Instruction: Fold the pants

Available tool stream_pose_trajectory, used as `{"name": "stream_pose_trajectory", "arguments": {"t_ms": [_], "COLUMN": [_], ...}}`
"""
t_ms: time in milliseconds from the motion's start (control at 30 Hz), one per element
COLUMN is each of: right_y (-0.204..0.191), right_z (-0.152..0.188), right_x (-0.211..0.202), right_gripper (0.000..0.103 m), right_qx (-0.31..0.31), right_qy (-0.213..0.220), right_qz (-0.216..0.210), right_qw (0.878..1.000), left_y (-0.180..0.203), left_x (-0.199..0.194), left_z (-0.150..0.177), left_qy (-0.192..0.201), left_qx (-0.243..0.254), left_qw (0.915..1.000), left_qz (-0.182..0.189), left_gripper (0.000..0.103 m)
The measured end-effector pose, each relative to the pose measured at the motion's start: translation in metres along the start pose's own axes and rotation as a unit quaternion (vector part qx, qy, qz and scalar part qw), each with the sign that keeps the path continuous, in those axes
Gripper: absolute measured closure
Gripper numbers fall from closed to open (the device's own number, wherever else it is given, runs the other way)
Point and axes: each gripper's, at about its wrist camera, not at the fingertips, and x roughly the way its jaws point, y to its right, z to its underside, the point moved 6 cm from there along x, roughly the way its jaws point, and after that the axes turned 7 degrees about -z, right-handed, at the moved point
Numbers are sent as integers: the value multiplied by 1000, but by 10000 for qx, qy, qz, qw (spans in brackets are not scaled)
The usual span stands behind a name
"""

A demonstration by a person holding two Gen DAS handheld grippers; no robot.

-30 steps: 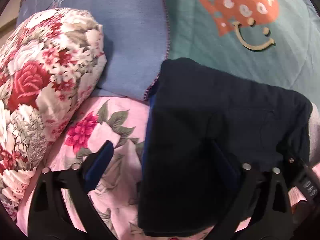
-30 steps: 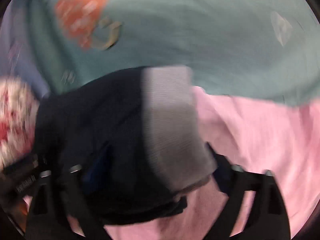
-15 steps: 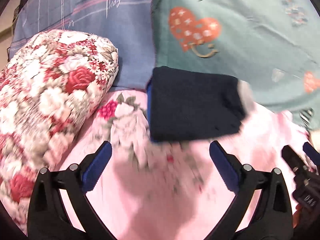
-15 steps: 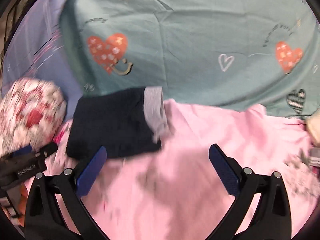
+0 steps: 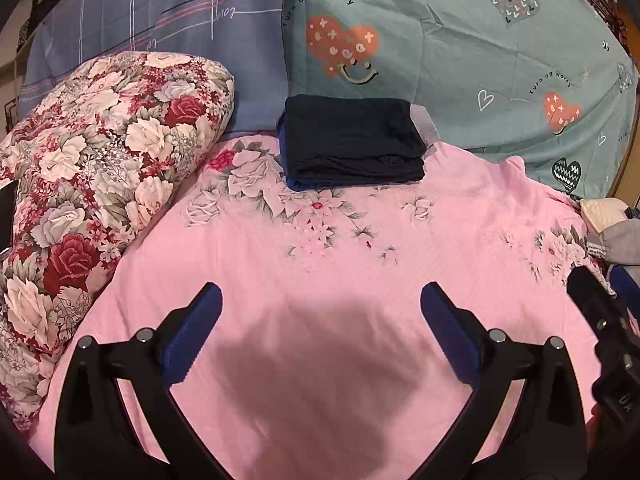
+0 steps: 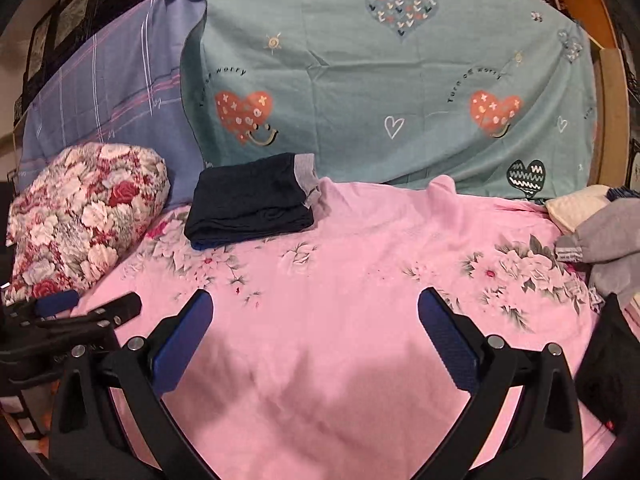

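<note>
The dark navy pants [image 5: 352,142] lie folded in a neat stack at the far edge of the pink floral sheet, a grey waistband at their right end. In the right wrist view the same folded pants [image 6: 250,200] rest at the upper left. My left gripper [image 5: 320,320] is open and empty, well back from the stack over bare pink sheet. My right gripper [image 6: 314,324] is open too, holding nothing. The right gripper's body [image 5: 608,340] shows at the right edge of the left wrist view; the left gripper's fingers [image 6: 100,312] show at the left edge of the right wrist view.
A floral pillow [image 5: 100,184] lies left of the stack. A teal heart-print cloth [image 5: 460,40] and a blue striped cloth [image 5: 160,20] hang behind. Grey and cream clothes [image 6: 600,236] pile up at the right edge, with a dark garment [image 6: 608,360] below them.
Both grippers have let go of the folded pants and pulled back toward me. The stack now lies alone at the far side of the sheet.
</note>
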Motion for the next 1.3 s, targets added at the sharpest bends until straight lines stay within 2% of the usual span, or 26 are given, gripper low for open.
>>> {"name": "stream_pose_trajectory", "arguments": {"t_ms": [167, 233, 367, 533, 700, 967, 1300], "right_y": [-1, 3, 8, 8, 1, -8, -11], "right_z": [5, 11, 24, 34, 42, 48, 51], "right_x": [-9, -5, 8, 16, 22, 28, 30], "right_gripper": [1, 1, 1, 1, 1, 1, 1], "right_qx": [101, 192, 293, 65, 72, -198, -229], "right_qy": [349, 418, 141, 45, -140, -257, -334], "right_qz": [119, 73, -121, -32, -182, -127, -194], "right_qw": [9993, 9989, 9994, 10000, 9997, 9994, 9990], "left_y": [1, 2, 6, 12, 12, 5, 7], "left_x": [7, 14, 25, 28, 26, 29, 32], "left_z": [12, 19, 26, 33, 33, 34, 35], "left_qy": [111, -22, -212, -378, -288, -414, -487], "left_qx": [161, 245, 430, 590, 662, 431, 414], "left_qw": [9998, 9997, 9987, 9975, 9972, 9981, 9979], "left_qz": [-38, -72, -155, -121, -202, -173, -112], "left_gripper": [2, 2, 2, 2, 2, 2, 2]}}
